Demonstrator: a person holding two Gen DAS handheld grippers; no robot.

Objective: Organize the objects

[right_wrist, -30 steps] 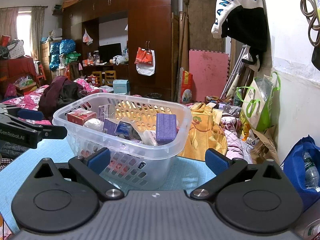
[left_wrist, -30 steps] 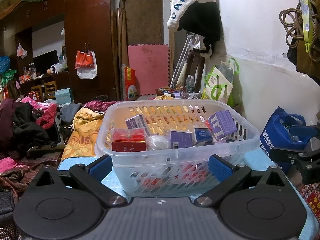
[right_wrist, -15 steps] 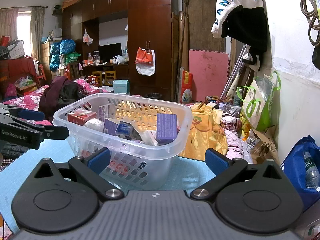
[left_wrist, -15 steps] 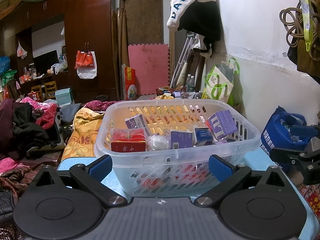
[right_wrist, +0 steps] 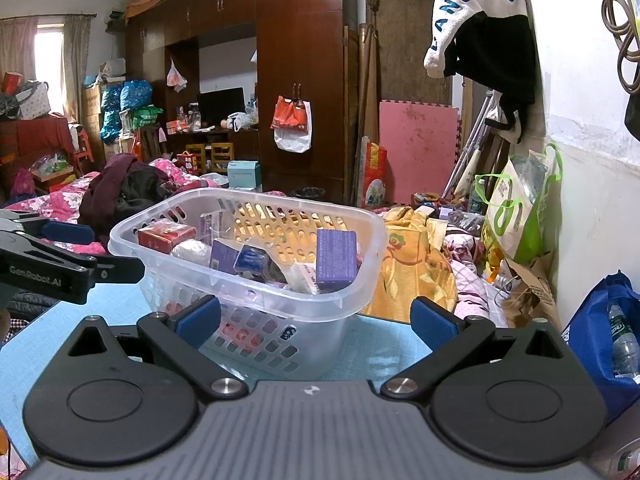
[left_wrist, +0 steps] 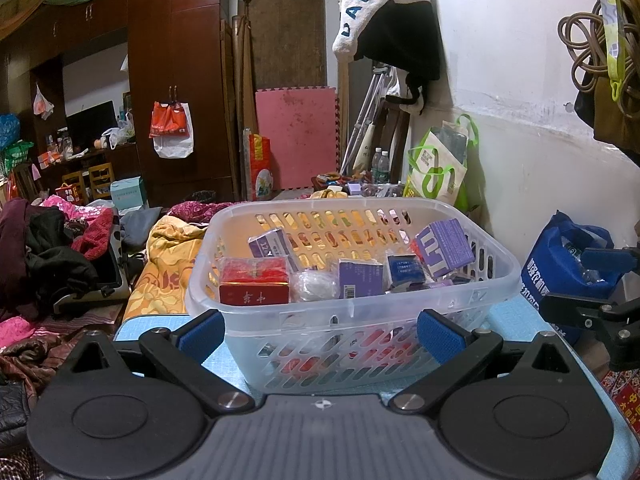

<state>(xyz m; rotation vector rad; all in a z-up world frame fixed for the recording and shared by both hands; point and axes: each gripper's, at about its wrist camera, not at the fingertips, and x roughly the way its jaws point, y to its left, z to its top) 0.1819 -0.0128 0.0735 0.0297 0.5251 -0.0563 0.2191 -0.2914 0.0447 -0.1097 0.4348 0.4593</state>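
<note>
A clear plastic basket (left_wrist: 320, 312) stands on the light blue table mat; it also shows in the right wrist view (right_wrist: 352, 280). It holds a red box (left_wrist: 254, 286), purple boxes (left_wrist: 444, 246), a dark blue box (left_wrist: 404, 268) and a white wrapped ball (left_wrist: 314, 284). My left gripper (left_wrist: 322, 334) is open and empty, low in front of the basket's near wall. My right gripper (right_wrist: 314, 322) is open and empty, in front of the basket's right end. The right gripper's fingers (left_wrist: 592, 308) show at the right edge of the left wrist view, and the left gripper's fingers (right_wrist: 60, 264) at the left edge of the right wrist view.
A blue bag (left_wrist: 564, 256) with bottles sits right of the table by the white wall. A yellow blanket (left_wrist: 168, 264) and piled clothes (left_wrist: 52, 256) lie beyond the table's far edge. A green and white bag (right_wrist: 516, 208) leans on the wall.
</note>
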